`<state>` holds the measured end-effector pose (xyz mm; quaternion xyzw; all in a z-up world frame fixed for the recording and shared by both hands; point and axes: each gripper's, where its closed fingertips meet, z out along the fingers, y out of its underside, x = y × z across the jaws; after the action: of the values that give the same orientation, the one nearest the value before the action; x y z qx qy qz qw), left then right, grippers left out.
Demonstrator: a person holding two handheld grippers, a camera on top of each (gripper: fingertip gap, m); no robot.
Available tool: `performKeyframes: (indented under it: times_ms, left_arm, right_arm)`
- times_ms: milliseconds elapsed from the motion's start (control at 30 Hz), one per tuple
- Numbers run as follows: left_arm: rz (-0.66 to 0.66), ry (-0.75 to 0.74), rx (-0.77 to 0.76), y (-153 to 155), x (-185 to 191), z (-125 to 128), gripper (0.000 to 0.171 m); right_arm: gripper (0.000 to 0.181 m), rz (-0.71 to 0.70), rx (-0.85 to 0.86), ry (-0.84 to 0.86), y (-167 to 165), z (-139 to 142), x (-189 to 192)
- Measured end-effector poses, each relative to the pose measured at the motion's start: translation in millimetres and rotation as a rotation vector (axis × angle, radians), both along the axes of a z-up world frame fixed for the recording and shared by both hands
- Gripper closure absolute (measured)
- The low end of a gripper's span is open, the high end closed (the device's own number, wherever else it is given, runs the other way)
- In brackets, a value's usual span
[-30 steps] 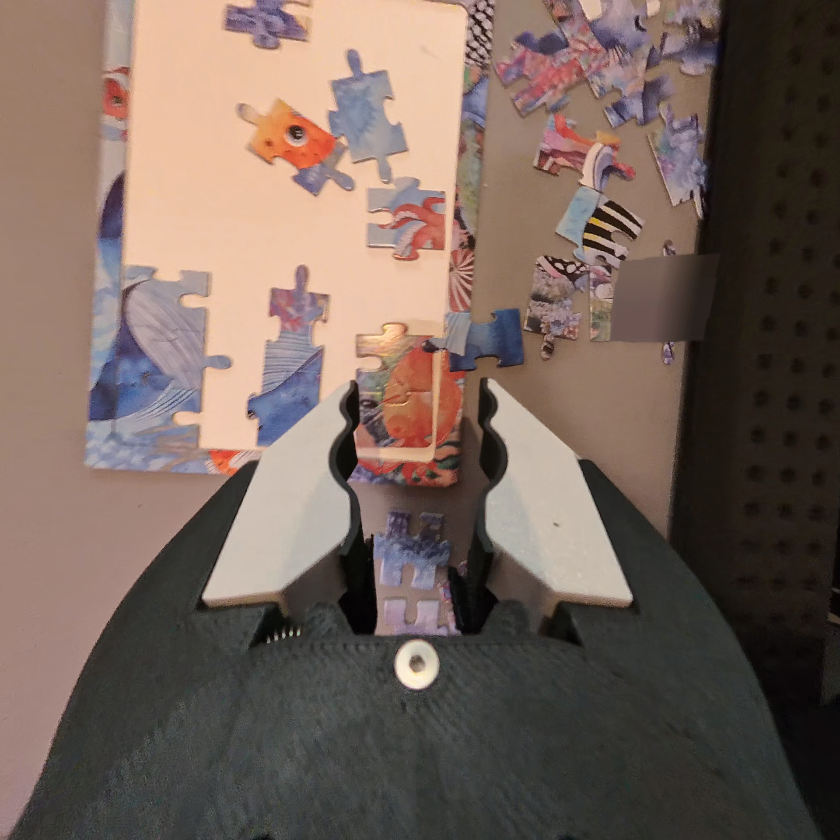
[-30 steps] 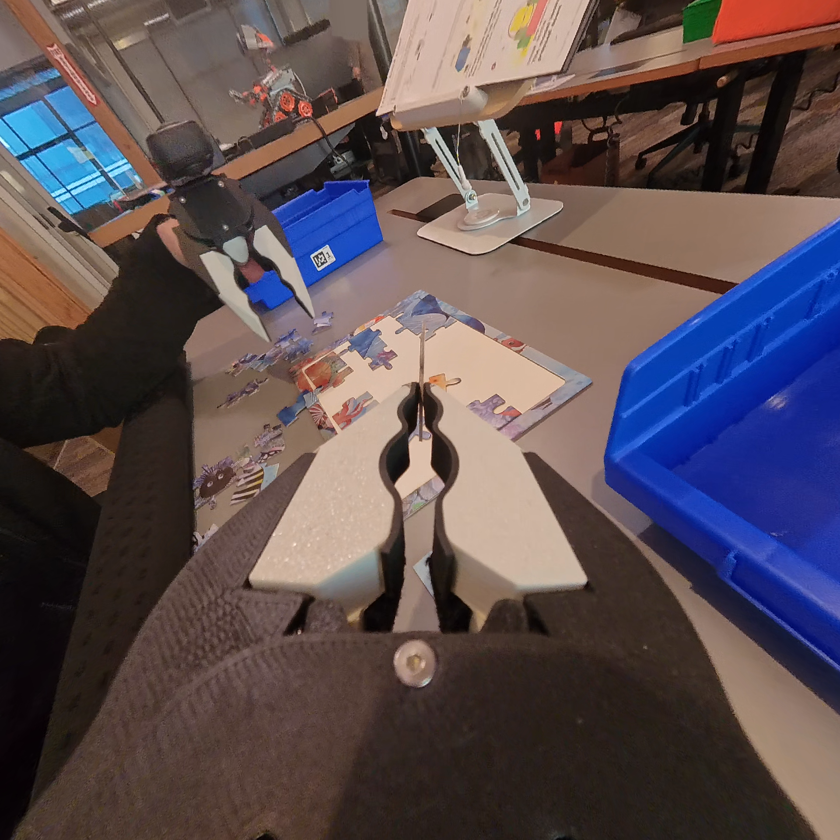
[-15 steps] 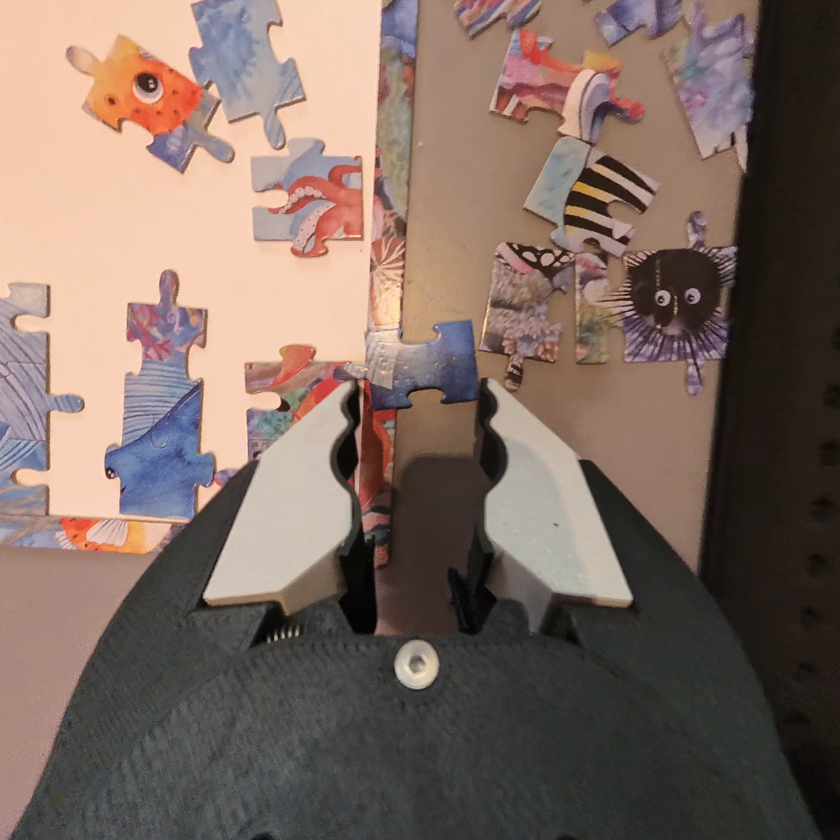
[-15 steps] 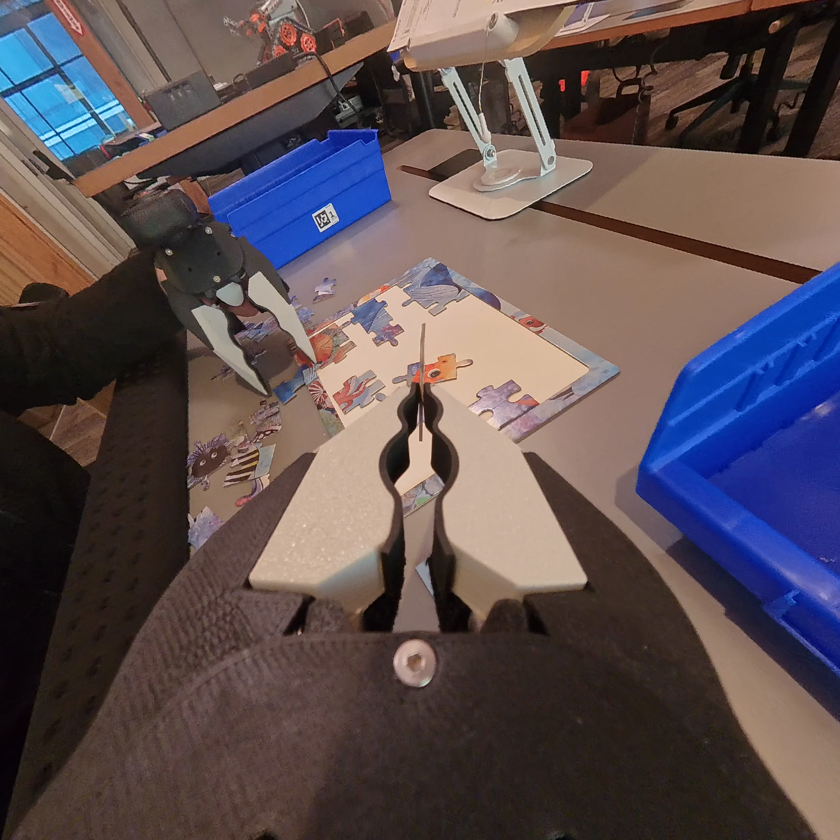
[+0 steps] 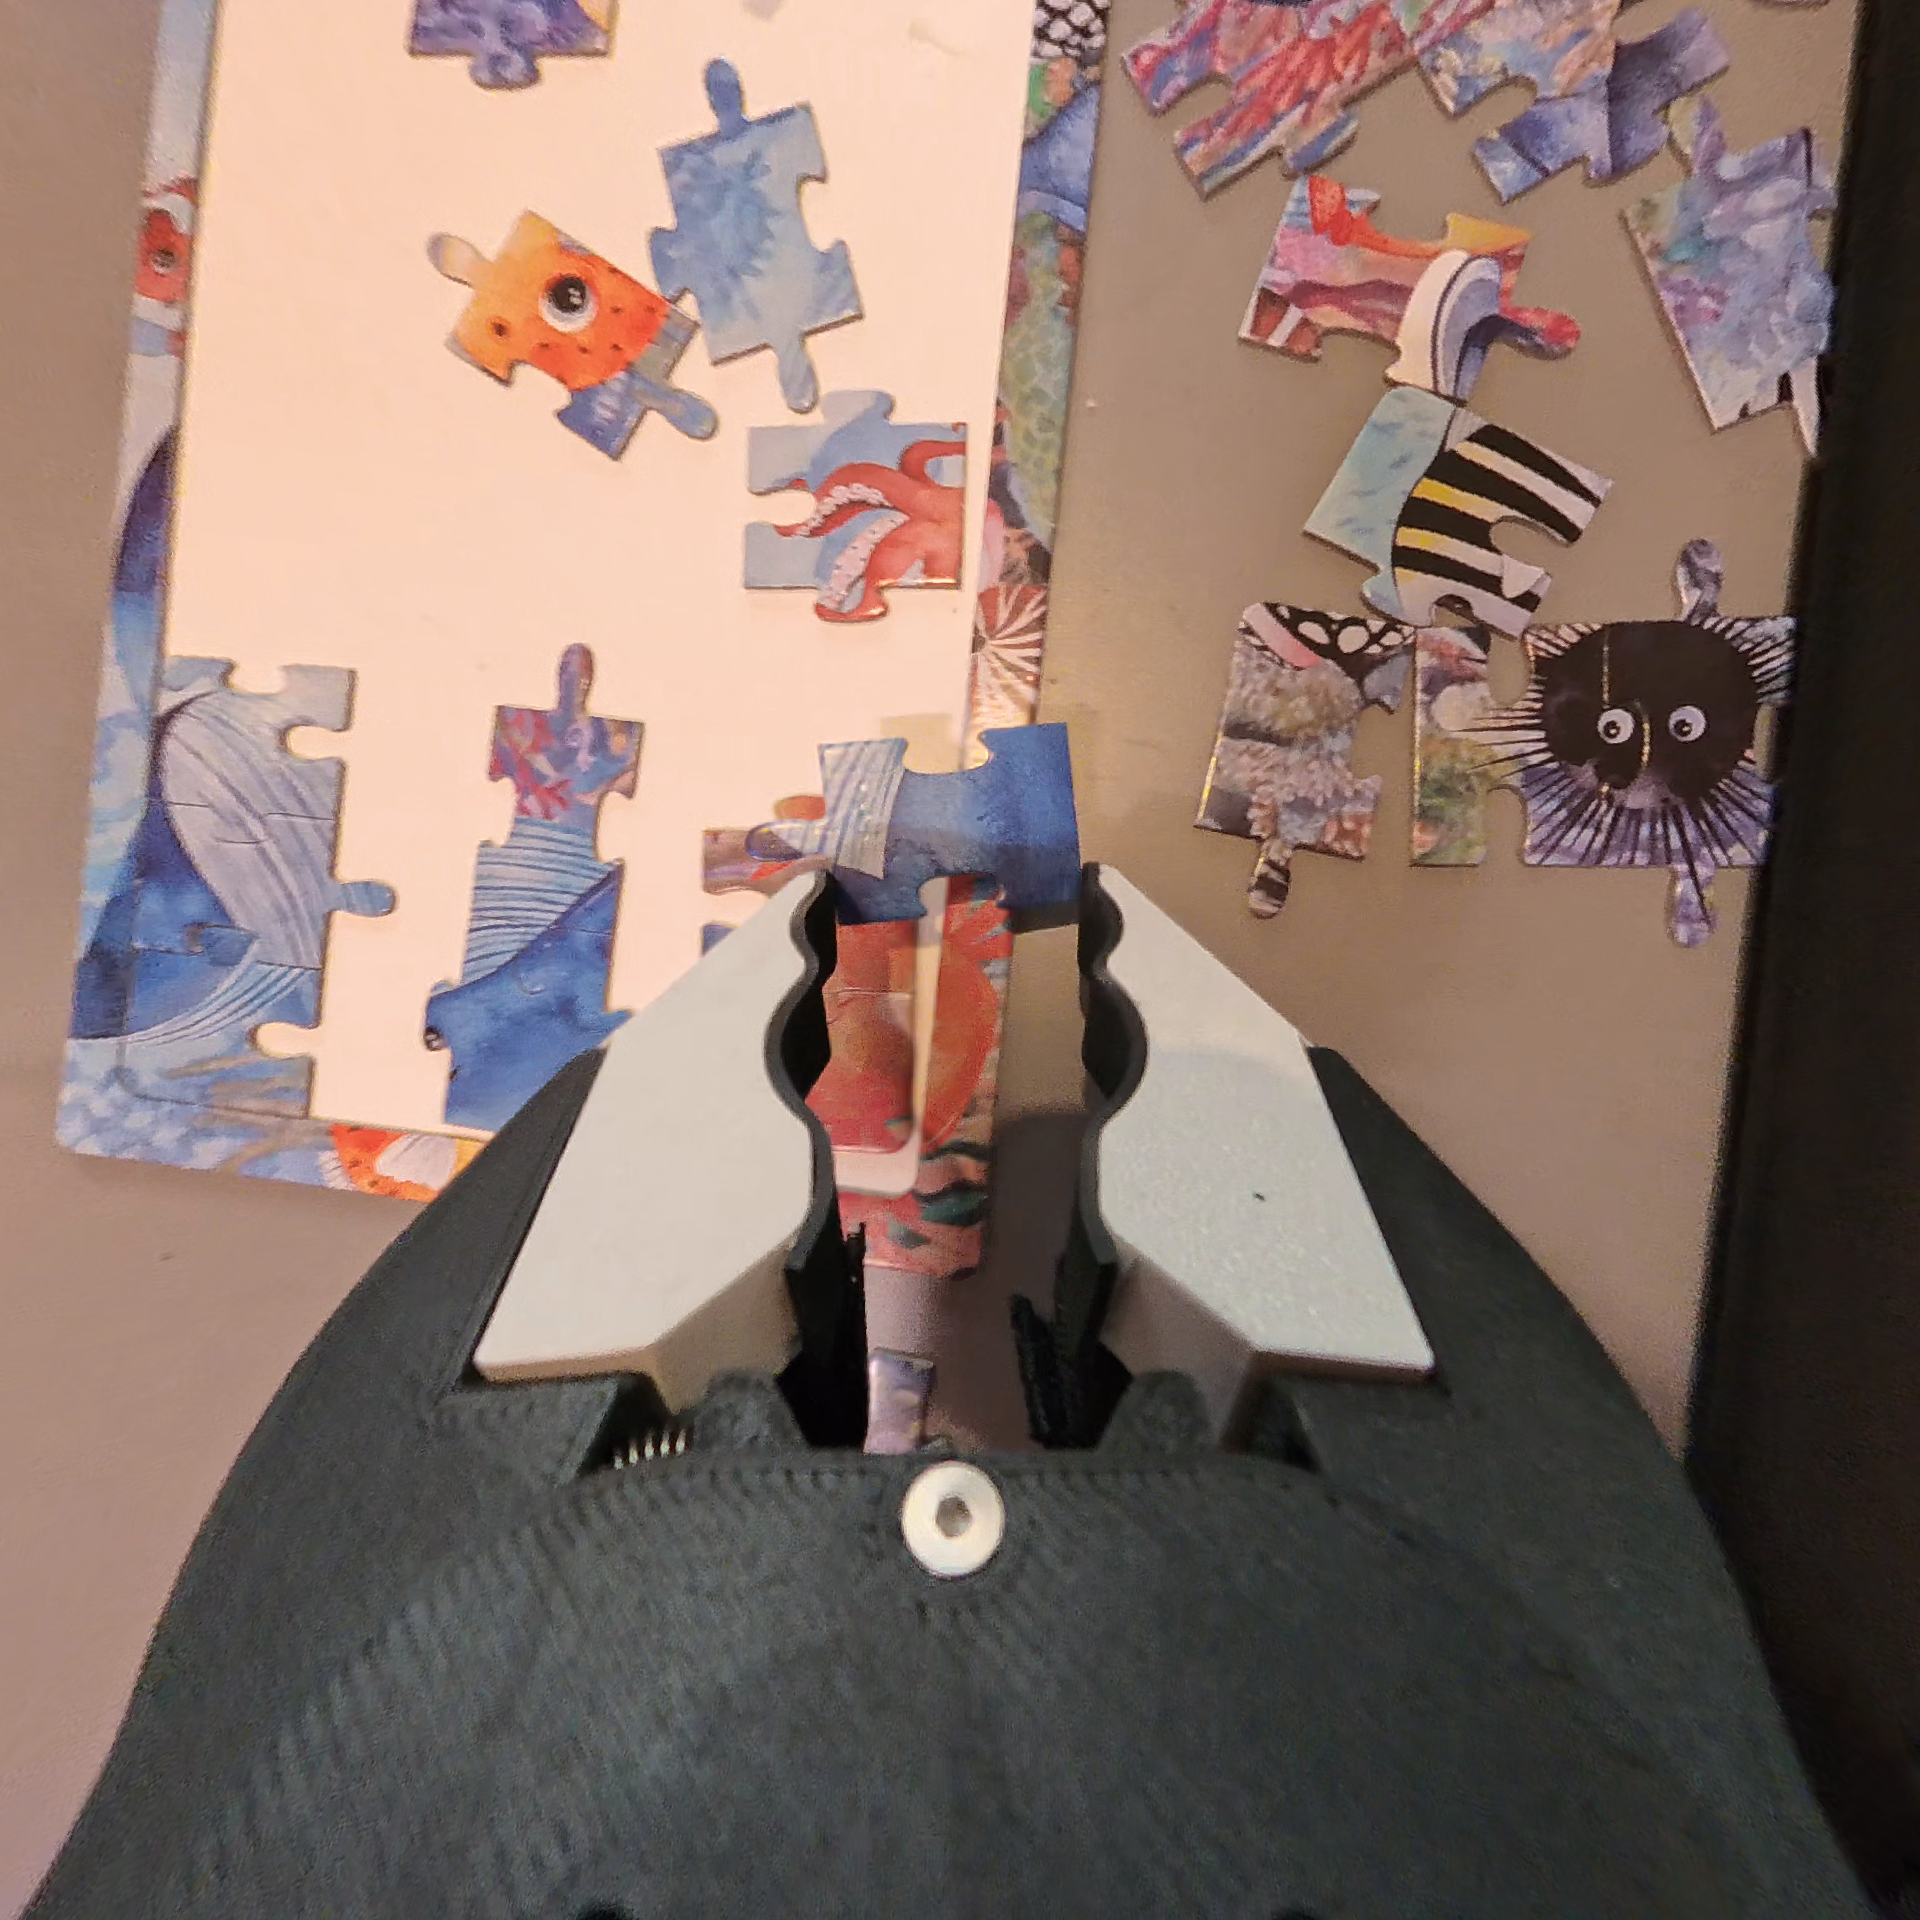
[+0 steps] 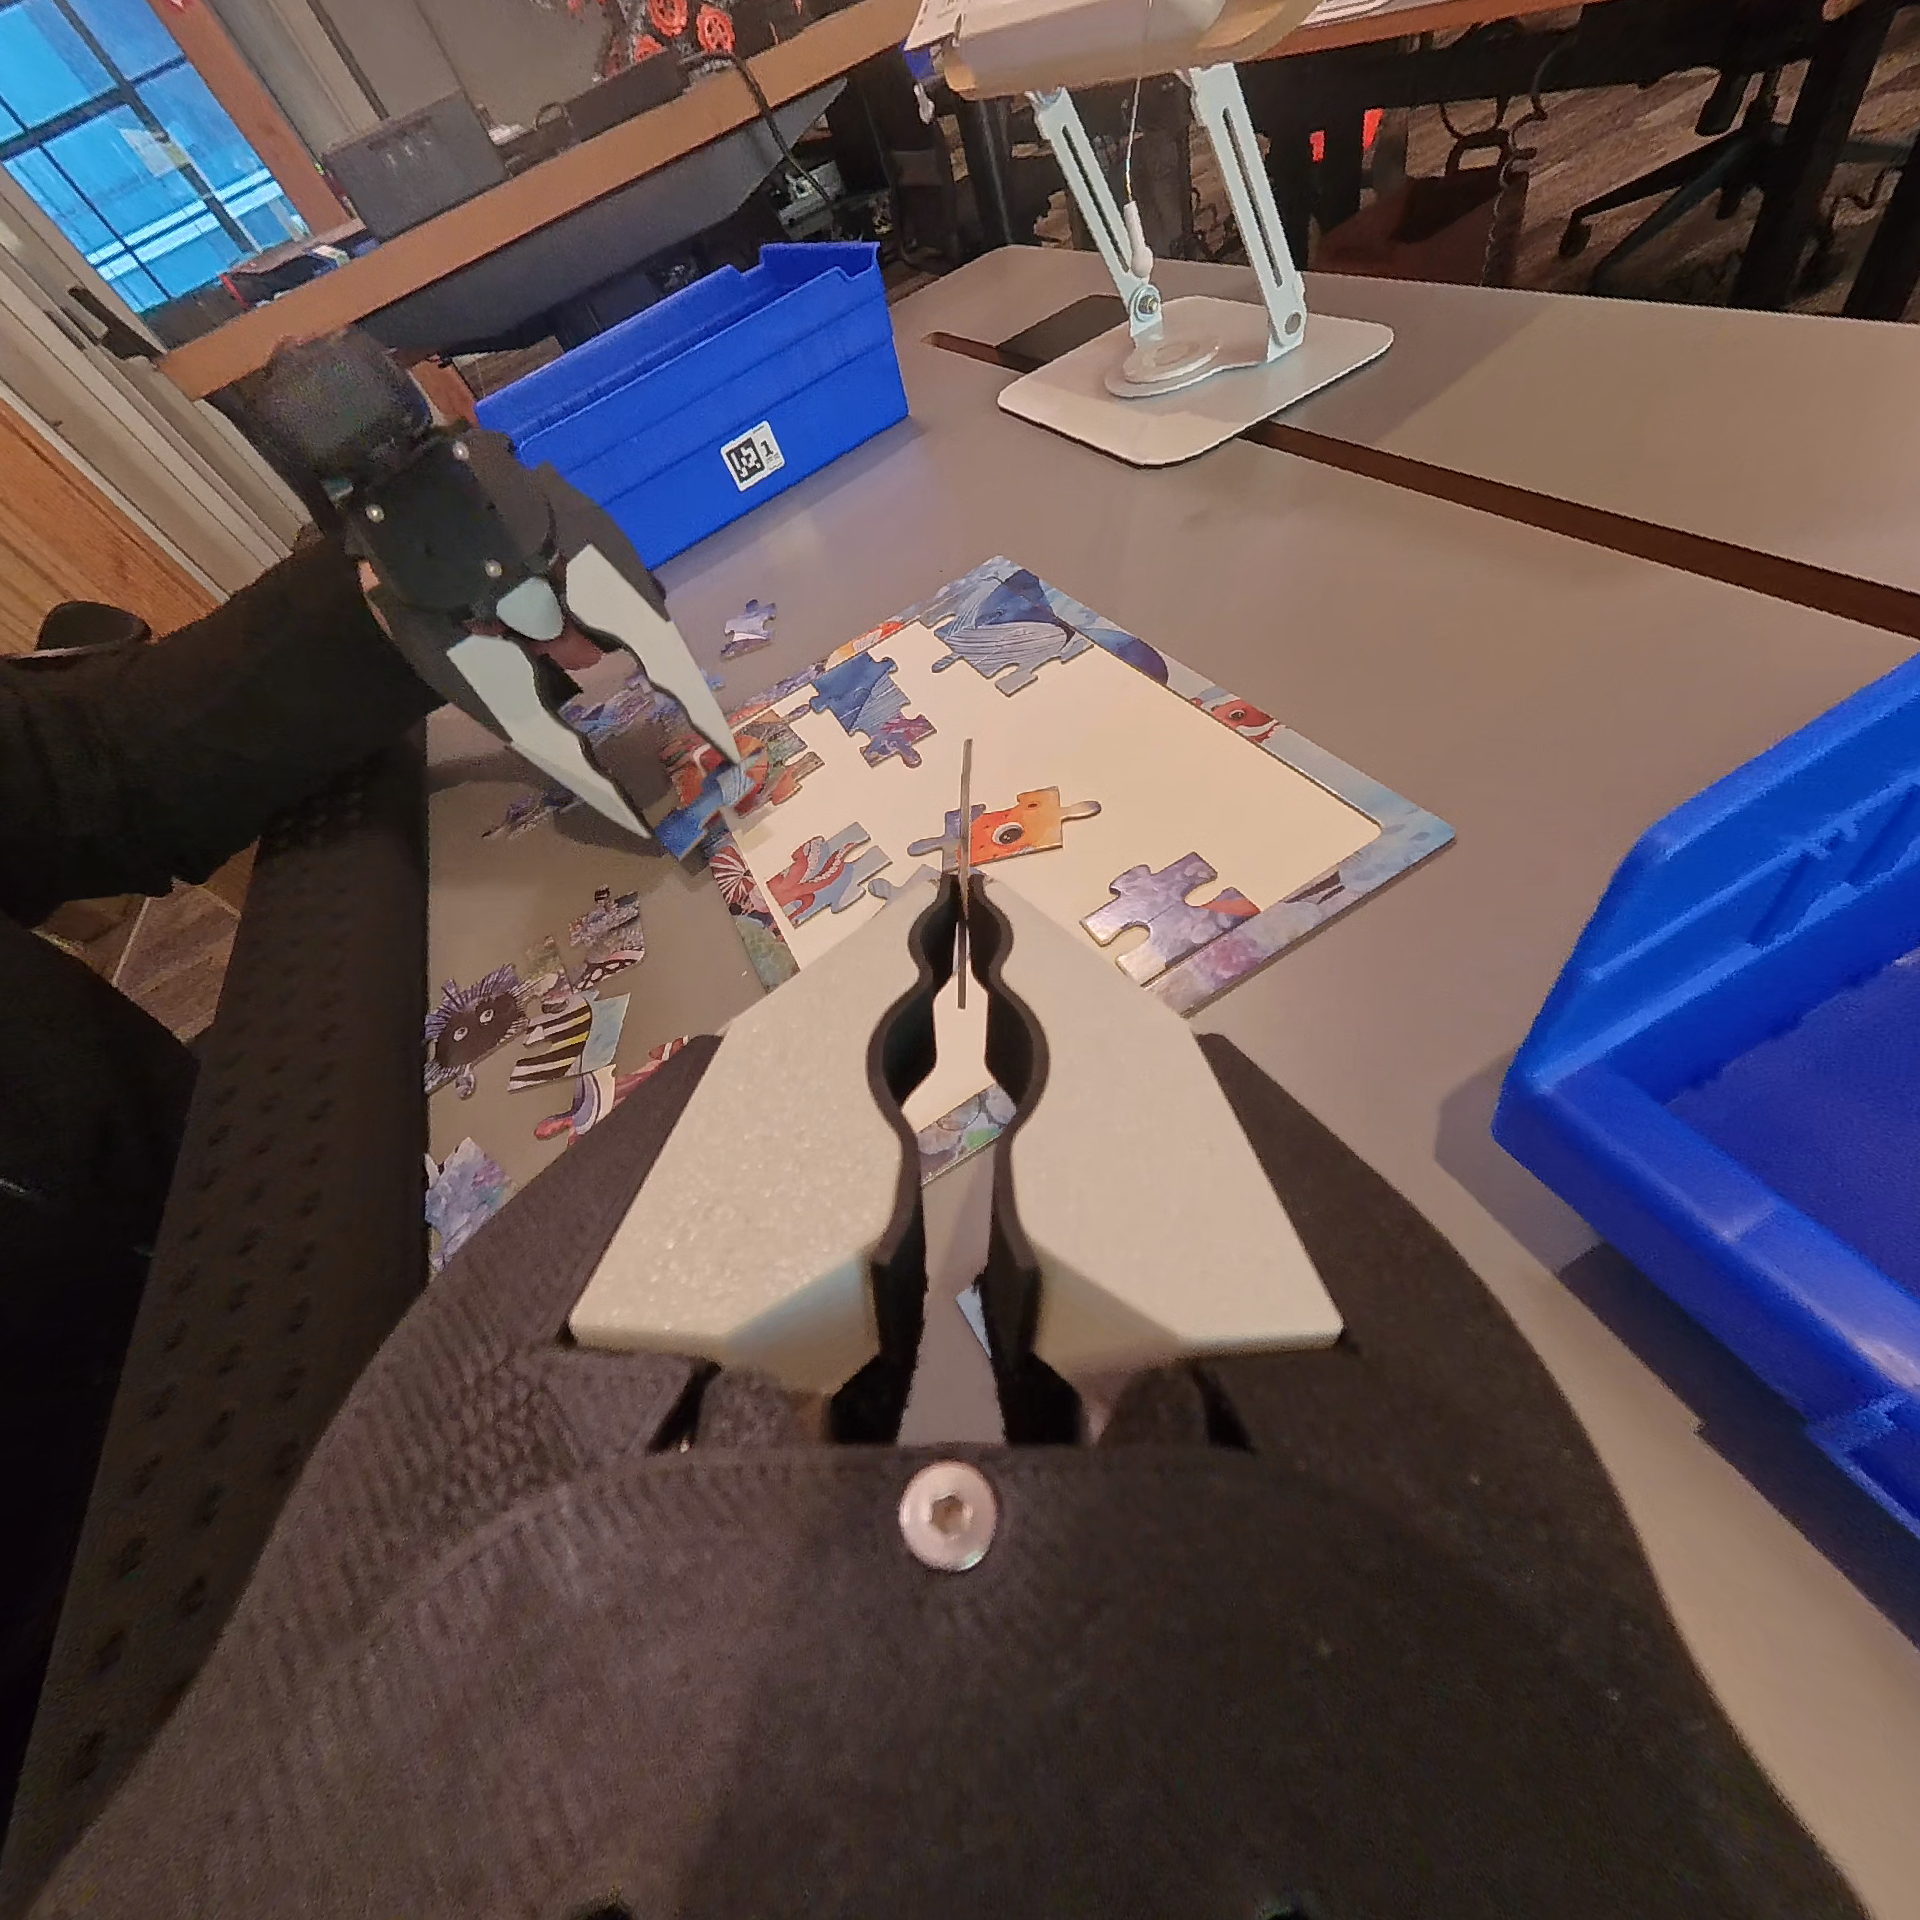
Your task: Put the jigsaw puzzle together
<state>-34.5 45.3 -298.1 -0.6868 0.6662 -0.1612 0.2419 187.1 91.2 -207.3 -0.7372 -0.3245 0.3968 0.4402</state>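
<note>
The puzzle board [image 5: 499, 540] has a cream bed and a blue picture frame, and holds several placed and loose pieces, among them an orange fish piece [image 5: 561, 301]. My left gripper [image 5: 954, 883] is shut on a dark blue puzzle piece [image 5: 966, 821] at the board's near right corner, over an orange piece. In the right wrist view the left gripper [image 6: 691, 805] points down at the board [image 6: 1195, 769]. My right gripper [image 6: 964, 899] is shut on a thin puzzle piece [image 6: 966, 821], seen edge-on, above the board's near side.
Several loose pieces lie on the grey table beside the board, including a striped fish piece [image 5: 1455, 520] and a black urchin piece [image 5: 1642, 748]. A black perforated panel [image 6: 301, 1091] borders them. Blue bins [image 6: 707, 384] [image 6: 1766, 1091] and a white stand [image 6: 1195, 364] stand around. Tip to tip, the grippers are about 25 cm apart. To reach the black perforated panel [image 6: 301, 1091] in a straight line is about 15 cm for my left fingers, about 30 cm for my right.
My left gripper has come down to the board's corner and closed on the blue piece, which now sits over the board's edge. My right gripper still holds its piece and has tilted down.
</note>
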Motion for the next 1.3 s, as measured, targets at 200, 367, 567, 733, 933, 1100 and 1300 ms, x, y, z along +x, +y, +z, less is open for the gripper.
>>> performKeyframes:
  times_ms: [200, 367, 567, 733, 933, 1100, 1300]
  left_arm:
    - [-0.014, 0.009, 0.054, 20, -4, 12, 0.127]
    - [-0.033, 0.065, 0.080, 41, -10, 14, 0.126]
    - [-0.087, 0.133, 0.054, 71, -17, 11, 0.126]
    - [-0.121, 0.107, 0.002, 89, -10, 7, 0.126]
    - [-0.165, 0.114, -0.042, 100, 7, 0, 0.126]
    - [-0.194, 0.118, -0.084, 107, 13, -4, 0.126]
    - [-0.201, 0.138, -0.139, 113, 14, -13, 0.126]
  right_arm:
    - [0.181, 0.020, -0.008, -0.016, -2, -6, -7]
    - [0.181, 0.032, -0.019, -0.036, -2, -12, -12]
    - [0.181, 0.043, -0.023, -0.050, -3, -16, -16]
    - [0.181, 0.053, -0.031, -0.065, -3, -20, -19]
    - [0.181, 0.068, -0.039, -0.081, -4, -25, -23]
    - [0.181, 0.077, -0.044, -0.091, -4, -27, -25]
    - [0.181, 0.080, -0.049, -0.095, -4, -29, -25]
